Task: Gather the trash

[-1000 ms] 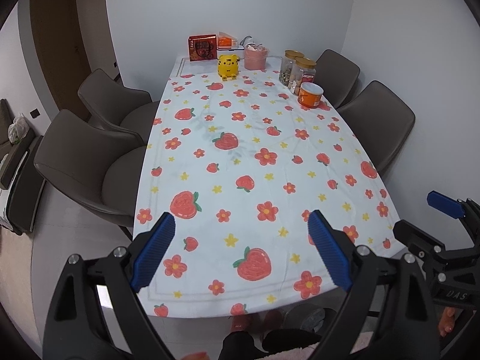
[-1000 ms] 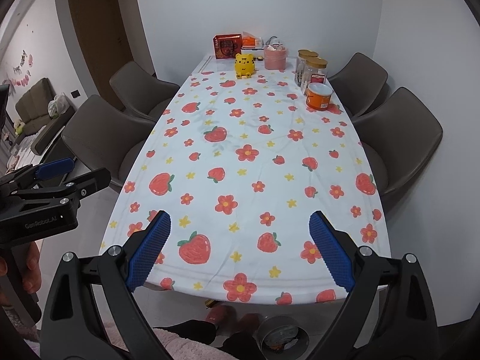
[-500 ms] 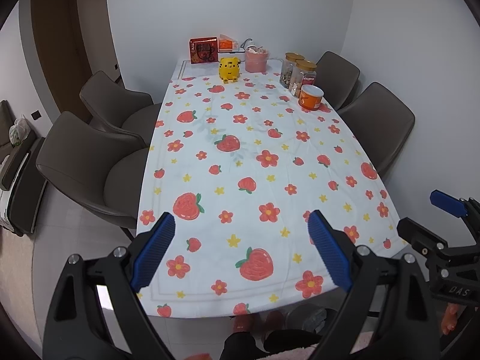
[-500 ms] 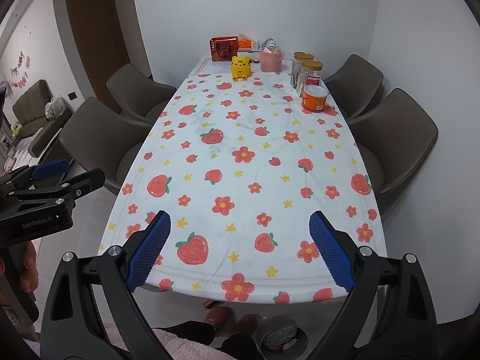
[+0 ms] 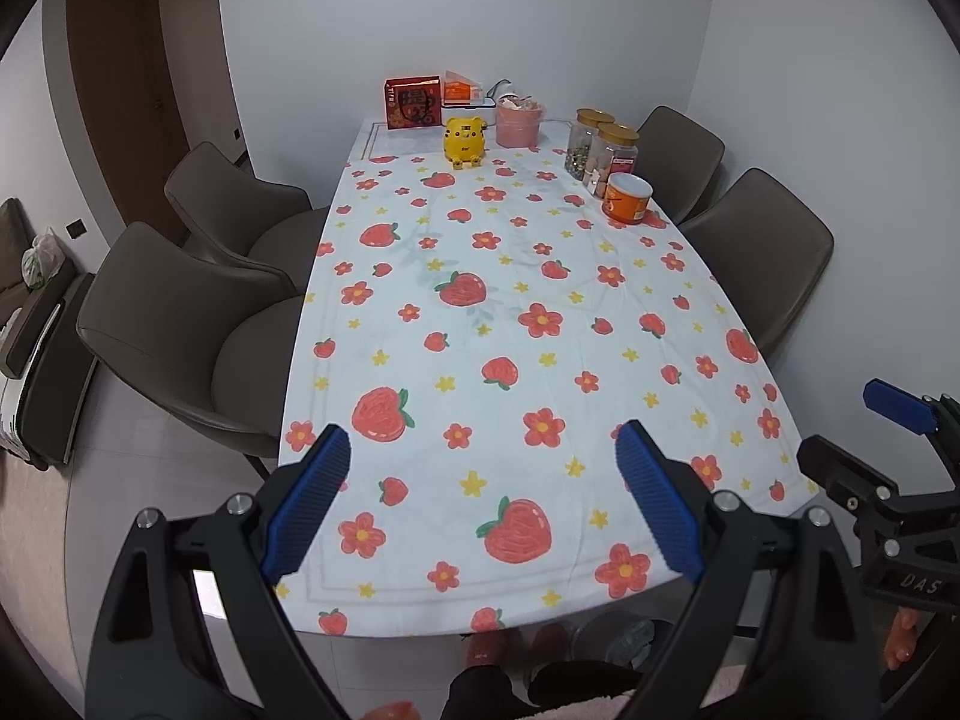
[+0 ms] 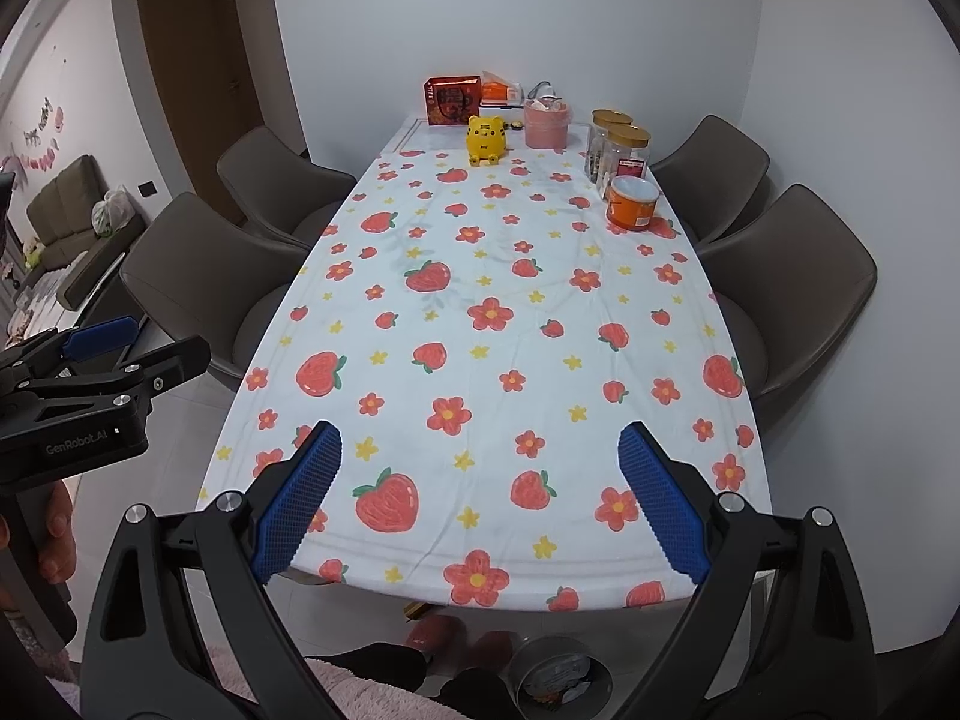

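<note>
Both tools hang over the near end of the bench [image 5: 528, 360]. The left tool [image 5: 480, 504] is spread wide and empty, and so is the right tool [image 6: 480, 501]. At 12 o'clock sit a yellow tiger toy [image 6: 487, 139], a pink tub [image 6: 546, 123] and a red box [image 6: 453, 99]; at 1 o'clock, two jars [image 6: 618, 150] and an orange cup [image 6: 632, 204]. A small bin [image 6: 561, 675] with scraps inside stands on the floor at 6 o'clock.

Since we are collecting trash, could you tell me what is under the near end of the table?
A round bin stands on the floor there, with some scraps inside. The tablecloth and the table edge hide everything farther under.
</note>
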Tool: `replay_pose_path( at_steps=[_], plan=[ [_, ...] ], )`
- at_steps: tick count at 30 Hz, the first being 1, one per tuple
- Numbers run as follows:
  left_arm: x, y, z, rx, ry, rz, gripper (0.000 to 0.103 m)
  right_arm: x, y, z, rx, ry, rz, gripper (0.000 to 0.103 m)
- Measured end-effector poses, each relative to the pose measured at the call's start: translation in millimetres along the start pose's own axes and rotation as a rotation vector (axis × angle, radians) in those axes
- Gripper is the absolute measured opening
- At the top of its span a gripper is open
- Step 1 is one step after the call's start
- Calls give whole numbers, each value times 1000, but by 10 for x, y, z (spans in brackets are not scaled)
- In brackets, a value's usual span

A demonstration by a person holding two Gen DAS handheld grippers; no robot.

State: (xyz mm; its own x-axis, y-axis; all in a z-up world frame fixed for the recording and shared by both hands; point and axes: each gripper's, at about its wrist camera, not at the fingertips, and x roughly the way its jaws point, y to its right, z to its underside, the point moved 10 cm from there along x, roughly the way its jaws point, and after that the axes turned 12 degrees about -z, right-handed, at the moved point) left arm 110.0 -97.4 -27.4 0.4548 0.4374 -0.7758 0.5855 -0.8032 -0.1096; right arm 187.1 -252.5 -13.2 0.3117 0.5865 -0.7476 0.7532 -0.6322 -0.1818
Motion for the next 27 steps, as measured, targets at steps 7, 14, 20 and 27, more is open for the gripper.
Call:
replay_pose_path(
  at_steps=[7, 14, 20, 27],
  plan=[
    [-18, 12, 20, -6, -2, -3, 90, -1, -7, 2, 0, -1, -2, 90],
    [-34, -8, 16, -7, -1, -3, 90, 4, -10, 5, 1, 1, -2, 90],
    [-36, 2, 28, -9, -1, -8, 90, -4, -11, 2, -2, 2, 0, 90],
    [-27, 2, 28, -10, -1, -7, 90, 0, -8, 11, -3, 0, -1, 90]
  ],
)
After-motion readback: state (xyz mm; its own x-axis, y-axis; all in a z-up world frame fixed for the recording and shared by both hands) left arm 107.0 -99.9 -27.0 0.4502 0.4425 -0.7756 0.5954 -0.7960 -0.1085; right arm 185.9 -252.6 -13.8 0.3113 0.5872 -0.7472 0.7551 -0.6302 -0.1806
